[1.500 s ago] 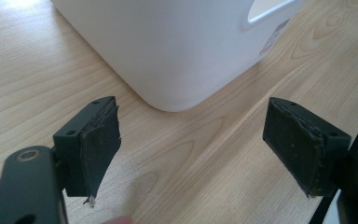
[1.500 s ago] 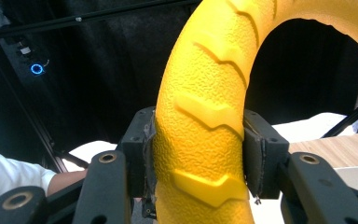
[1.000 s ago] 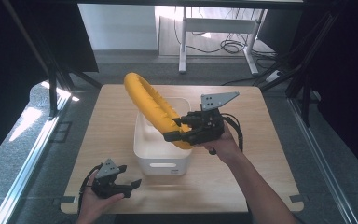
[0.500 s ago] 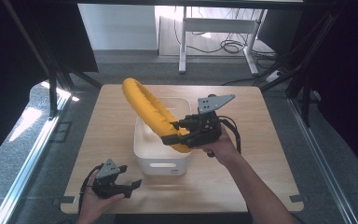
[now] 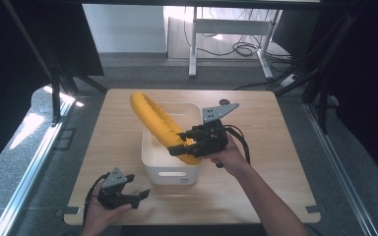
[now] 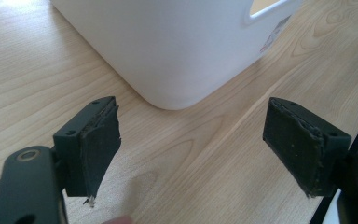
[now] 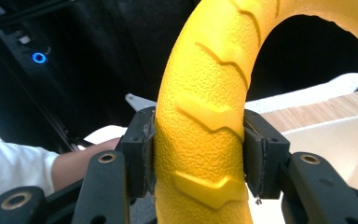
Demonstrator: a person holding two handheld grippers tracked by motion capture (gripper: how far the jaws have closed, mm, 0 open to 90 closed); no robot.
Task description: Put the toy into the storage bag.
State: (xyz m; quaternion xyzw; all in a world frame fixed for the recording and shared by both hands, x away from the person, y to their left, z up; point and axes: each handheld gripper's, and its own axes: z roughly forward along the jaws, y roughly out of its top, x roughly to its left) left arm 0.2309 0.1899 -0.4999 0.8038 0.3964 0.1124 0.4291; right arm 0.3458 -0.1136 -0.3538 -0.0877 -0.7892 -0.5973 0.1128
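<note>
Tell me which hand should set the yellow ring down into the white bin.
Right. The right gripper is already clamped on the yellow ring, which hangs tilted over the white bin. The left gripper rests open on the table in front of the bin, holding nothing.

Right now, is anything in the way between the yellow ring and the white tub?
Nothing visible blocks it. The right gripper is clamped on the yellow ring, which hangs tilted over the open white tub. The tub's inside looks bare where it shows. The left gripper rests open on the table, in front of the tub.
</note>
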